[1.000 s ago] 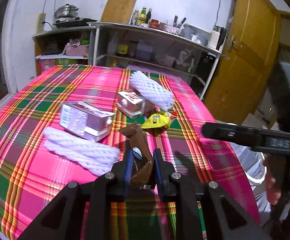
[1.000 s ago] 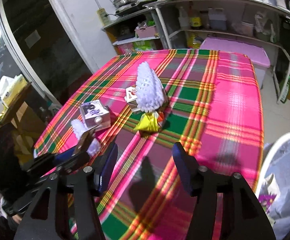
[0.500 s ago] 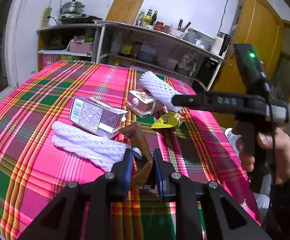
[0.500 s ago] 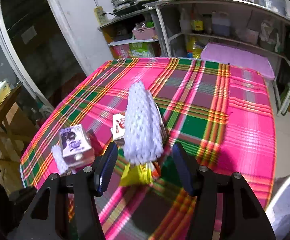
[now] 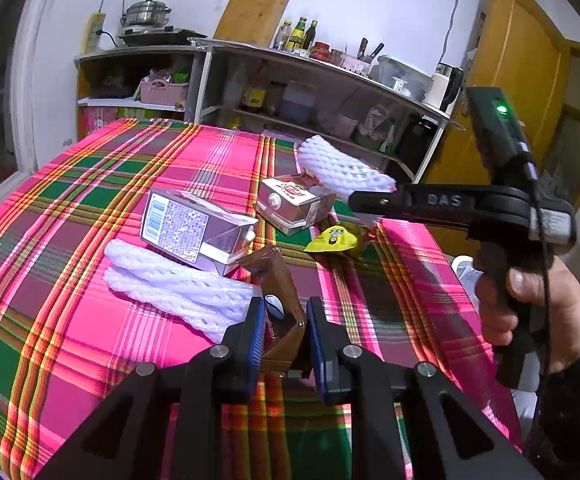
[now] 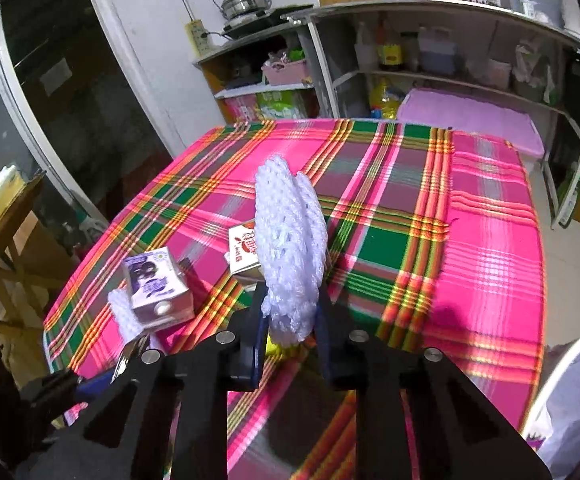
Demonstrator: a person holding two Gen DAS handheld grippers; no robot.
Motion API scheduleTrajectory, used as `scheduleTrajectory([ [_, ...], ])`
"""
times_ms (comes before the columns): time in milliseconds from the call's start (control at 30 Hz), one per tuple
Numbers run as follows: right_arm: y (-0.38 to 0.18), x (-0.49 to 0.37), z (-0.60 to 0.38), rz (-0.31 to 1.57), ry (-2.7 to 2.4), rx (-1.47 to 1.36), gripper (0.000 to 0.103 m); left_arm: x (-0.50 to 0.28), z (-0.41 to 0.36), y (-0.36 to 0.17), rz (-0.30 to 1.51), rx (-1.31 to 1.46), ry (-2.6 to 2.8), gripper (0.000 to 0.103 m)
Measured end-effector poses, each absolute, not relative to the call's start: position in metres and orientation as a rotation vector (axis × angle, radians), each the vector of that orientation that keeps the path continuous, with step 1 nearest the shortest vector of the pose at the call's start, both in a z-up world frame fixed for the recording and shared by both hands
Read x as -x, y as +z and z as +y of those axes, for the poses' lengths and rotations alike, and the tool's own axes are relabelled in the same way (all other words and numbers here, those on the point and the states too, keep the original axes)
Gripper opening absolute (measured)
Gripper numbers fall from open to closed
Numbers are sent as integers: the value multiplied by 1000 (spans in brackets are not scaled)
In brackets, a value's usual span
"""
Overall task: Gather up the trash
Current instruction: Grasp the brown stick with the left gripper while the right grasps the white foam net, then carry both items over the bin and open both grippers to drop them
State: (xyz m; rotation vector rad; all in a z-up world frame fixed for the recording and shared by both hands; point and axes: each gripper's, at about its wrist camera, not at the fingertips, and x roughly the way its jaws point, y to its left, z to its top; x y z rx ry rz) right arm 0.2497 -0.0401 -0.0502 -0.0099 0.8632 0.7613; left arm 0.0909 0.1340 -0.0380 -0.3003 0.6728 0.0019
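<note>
Trash on a plaid tablecloth [image 5: 70,208], with both grippers holding a piece.

Two white foam nets show: one lies flat near the left gripper [image 5: 282,332], and the other foam net [image 6: 290,256] sits between the right gripper [image 6: 290,340] fingers, which are narrowed onto its lower end. Two cartons lie on the cloth, a purple carton [image 5: 194,232] touching the flat foam net [image 5: 170,288] and a red-and-white carton [image 5: 294,204] beyond it. One yellow wrapper [image 5: 332,238] lies just beside the red-and-white carton. The left gripper's blue pads are clamped on one brown carton [image 5: 276,296], tilted above the cloth. One white bin [image 6: 570,392] shows at the table's right edge.
</note>
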Motion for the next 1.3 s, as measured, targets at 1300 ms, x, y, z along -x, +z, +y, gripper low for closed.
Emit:
scheduleTrajectory([
  [1300,-24,-121,-238,742,599,-133,22,-65,-11,24,627,156,-167,21],
])
